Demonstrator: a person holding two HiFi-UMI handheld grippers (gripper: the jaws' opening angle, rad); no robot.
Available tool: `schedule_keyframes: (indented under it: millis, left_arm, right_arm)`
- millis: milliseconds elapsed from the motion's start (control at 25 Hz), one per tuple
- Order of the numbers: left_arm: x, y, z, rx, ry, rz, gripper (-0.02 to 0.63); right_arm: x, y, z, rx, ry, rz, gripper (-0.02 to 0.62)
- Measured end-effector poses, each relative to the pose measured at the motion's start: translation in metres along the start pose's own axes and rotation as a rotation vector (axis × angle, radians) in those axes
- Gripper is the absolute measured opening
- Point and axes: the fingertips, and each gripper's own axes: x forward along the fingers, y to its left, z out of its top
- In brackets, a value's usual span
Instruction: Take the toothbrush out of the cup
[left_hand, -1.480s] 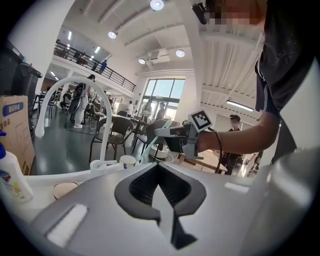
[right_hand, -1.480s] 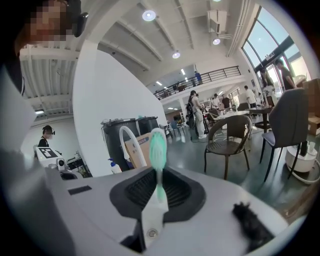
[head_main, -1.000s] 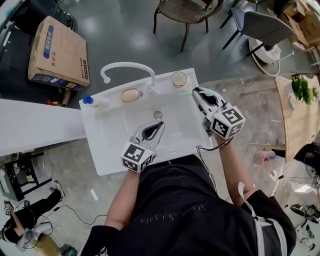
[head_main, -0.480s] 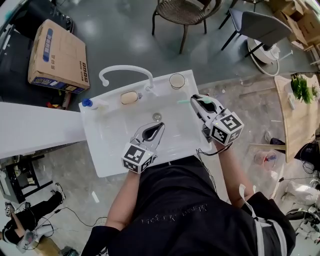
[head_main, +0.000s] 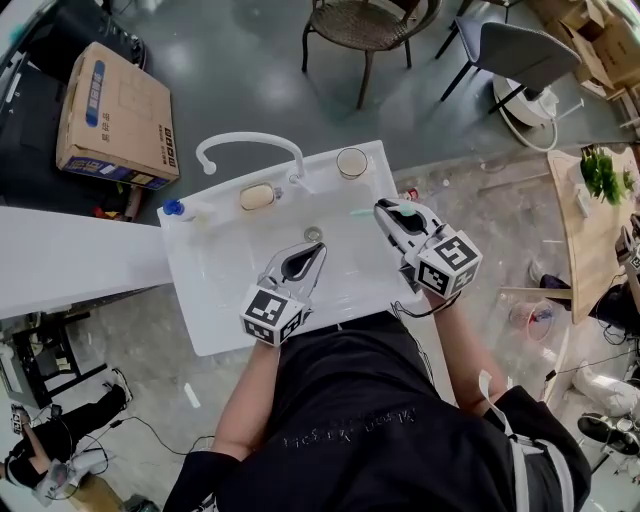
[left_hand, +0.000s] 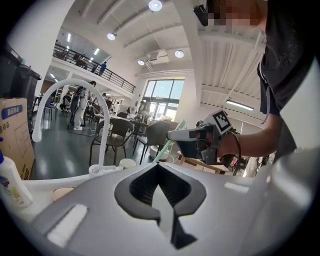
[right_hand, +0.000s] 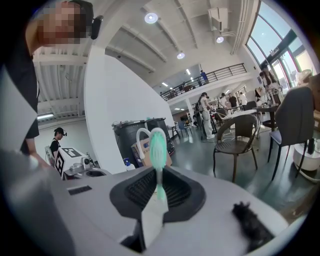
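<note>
One toothbrush (right_hand: 158, 145) sat clamped in my right hand-held gripper (head_main: 388, 210), pointing toward 9 o'clock, cup (head_main: 352, 162) at its 11 o'clock; left hand-held gripper (head_main: 318, 248) closed, empty.

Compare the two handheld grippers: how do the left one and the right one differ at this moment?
The left gripper has its jaws together on nothing, while the right gripper is clamped on the mint-green toothbrush by its white handle. The left gripper hangs over the middle of the white sink; the right gripper is at the basin's right side, nearer the round beige cup. Both carry a cube with square markers.
</note>
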Motion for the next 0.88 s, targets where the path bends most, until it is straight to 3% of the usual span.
schedule_keyframes:
  millis: [880]
  left_arm:
    - [-0.005,0.001,0.000,0.009,-0.002,0.019,0.006]
  right_arm:
    - [-0.002,0.014,-0.011,-0.013,0.024,0.039,0.043]
